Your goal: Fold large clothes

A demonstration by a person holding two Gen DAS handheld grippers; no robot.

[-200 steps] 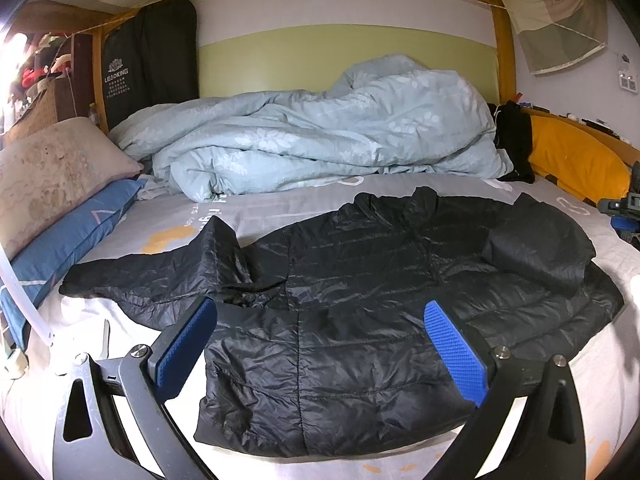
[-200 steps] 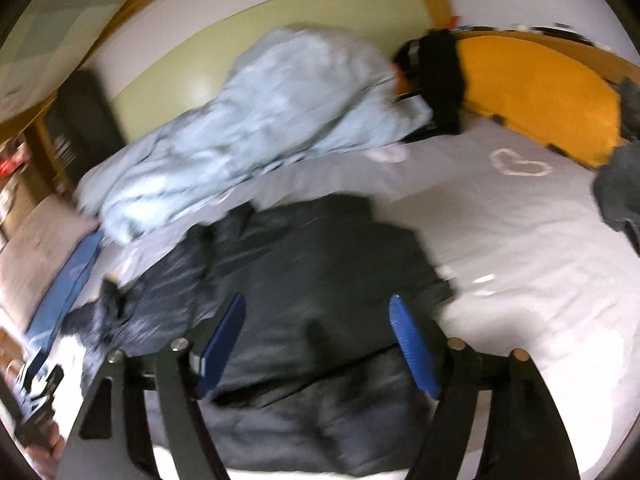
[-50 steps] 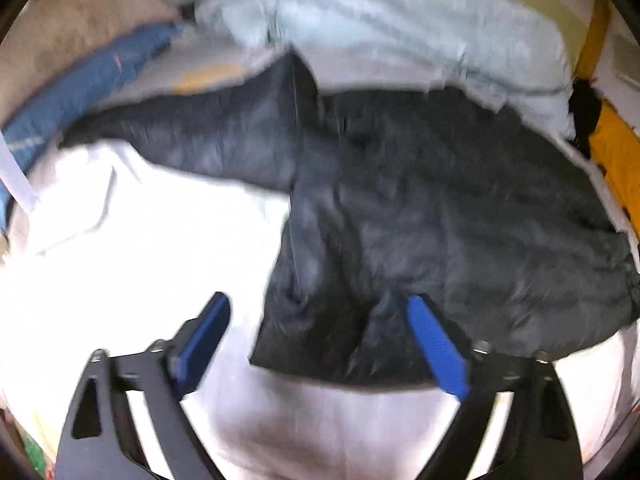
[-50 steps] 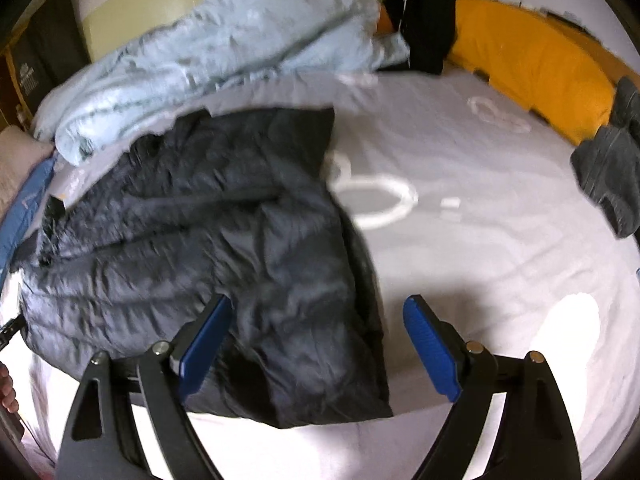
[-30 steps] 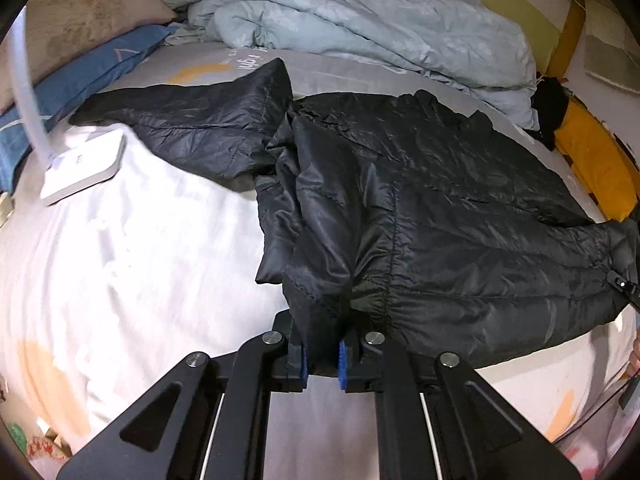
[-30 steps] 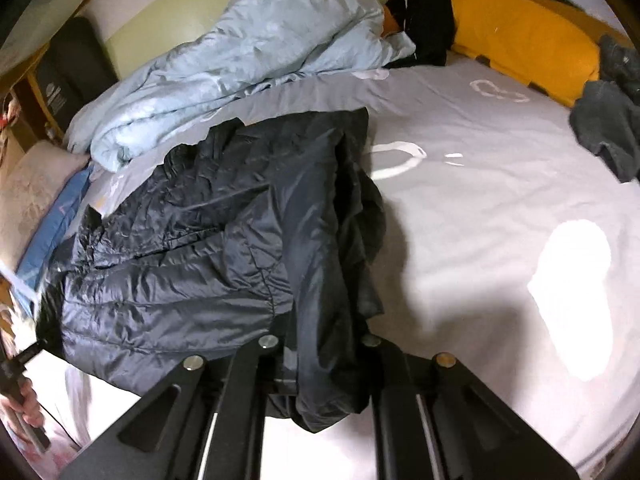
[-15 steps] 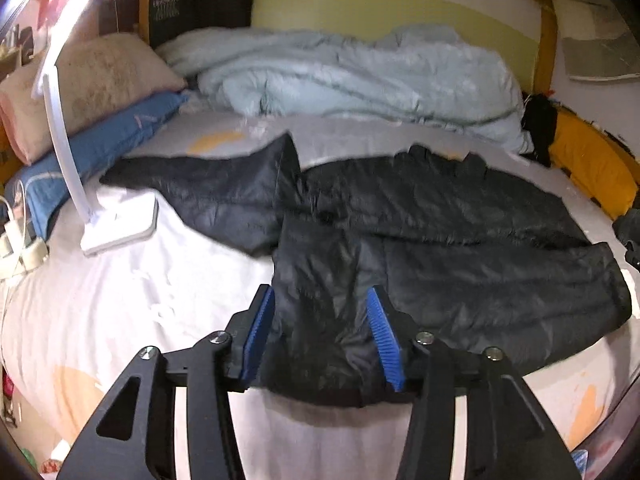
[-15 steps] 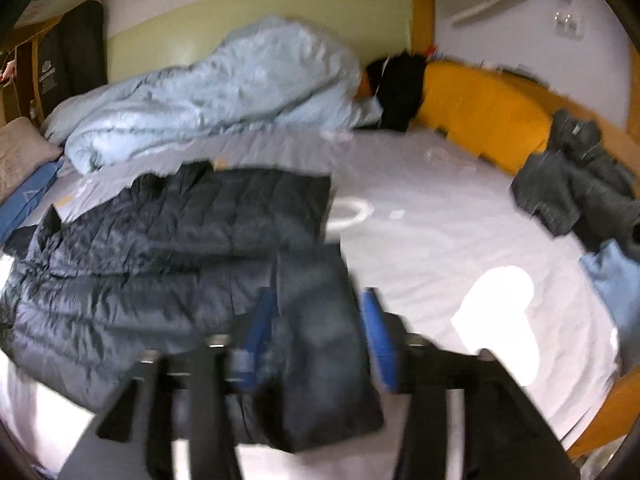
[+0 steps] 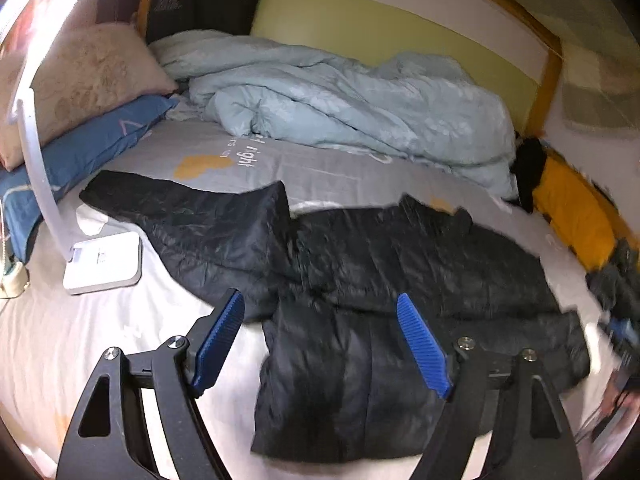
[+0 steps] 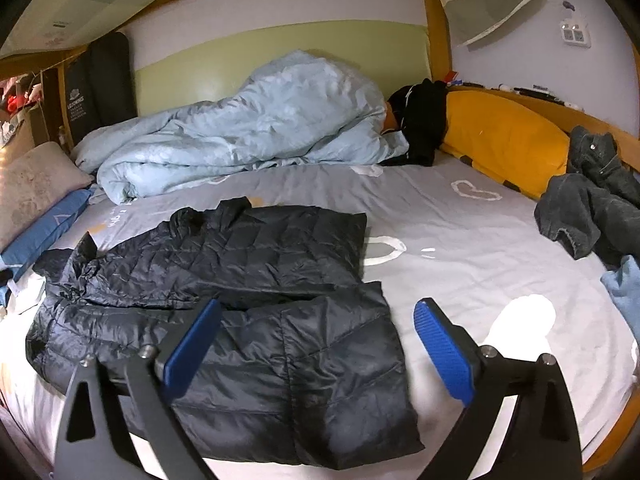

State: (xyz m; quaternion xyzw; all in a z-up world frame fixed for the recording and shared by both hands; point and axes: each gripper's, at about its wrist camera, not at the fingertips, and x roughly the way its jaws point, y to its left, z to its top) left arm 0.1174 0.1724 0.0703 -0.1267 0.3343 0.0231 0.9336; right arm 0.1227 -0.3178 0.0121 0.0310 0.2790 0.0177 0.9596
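Note:
A black quilted puffer jacket (image 9: 360, 320) lies on the bed, its lower part folded up over the body; it also shows in the right wrist view (image 10: 256, 308). One sleeve (image 9: 192, 216) stretches out to the left toward the lamp. My left gripper (image 9: 320, 340) is open and empty above the jacket's near left edge. My right gripper (image 10: 316, 340) is open and empty above the jacket's near right corner.
A white desk lamp (image 9: 100, 260) stands on the bed at the left. A light blue duvet (image 10: 248, 136) is heaped at the back. Pillows (image 9: 80, 88) lie at the left, a yellow cushion (image 10: 504, 136) and dark clothes (image 10: 592, 200) at the right.
Both grippers were shut on the jacket's hem a second ago. They have let go, opened wide and drawn back. The hem now lies folded up over the jacket's body.

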